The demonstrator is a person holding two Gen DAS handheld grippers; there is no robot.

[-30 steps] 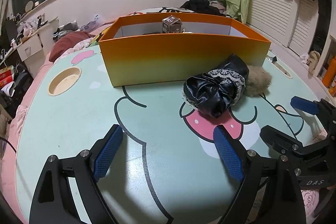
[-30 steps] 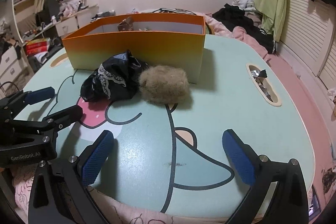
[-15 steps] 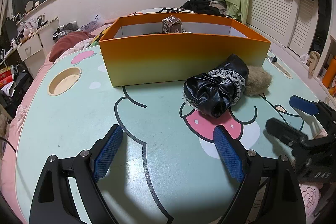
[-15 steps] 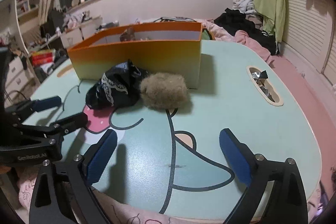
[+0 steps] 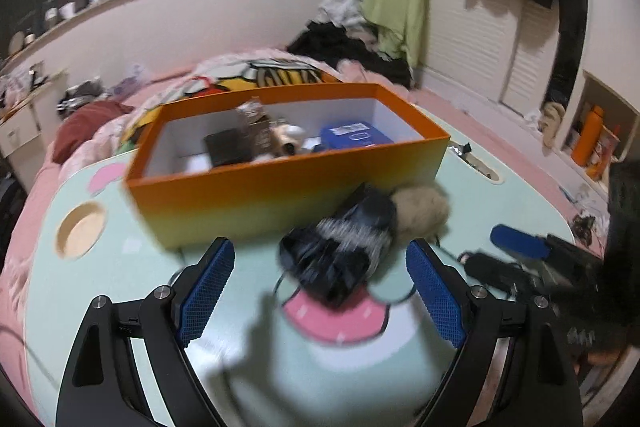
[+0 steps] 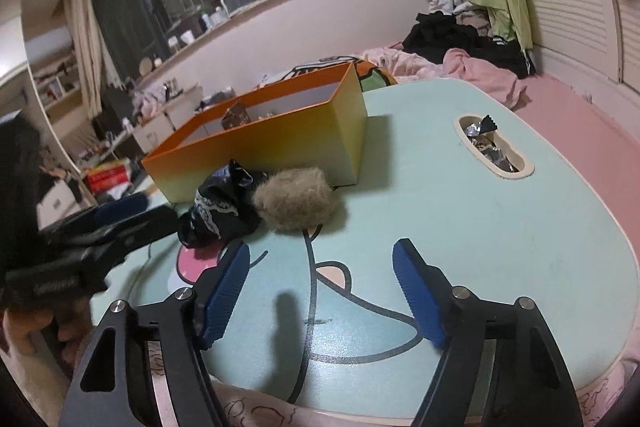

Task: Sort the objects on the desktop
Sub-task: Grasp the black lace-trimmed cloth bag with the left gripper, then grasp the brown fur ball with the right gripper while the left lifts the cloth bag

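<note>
A black shiny cloth item with white lace point(image 5: 340, 253) point(image 6: 218, 207) lies on the mint table in front of the orange box point(image 5: 288, 163) point(image 6: 264, 143). A tan furry ball point(image 5: 420, 213) point(image 6: 296, 201) touches its right side. My left gripper point(image 5: 320, 279) is open and raised, with the black item between and just beyond its fingertips. My right gripper point(image 6: 320, 279) is open and empty, above the table short of the furry ball. The box holds several small items, among them a blue packet point(image 5: 352, 137) and a brown carton point(image 5: 252, 131).
The mint table point(image 6: 500, 227) has a cartoon print, a round cup recess point(image 5: 80, 229) at the left and an oblong slot with foil wrappers point(image 6: 492, 147) at the right. Bedding and clothes lie behind the table. The right gripper shows in the left wrist view point(image 5: 520, 259).
My left gripper has risen and moved forward over the black item; the box's inside now shows. My right gripper has lifted and tilted, with the view now higher.
</note>
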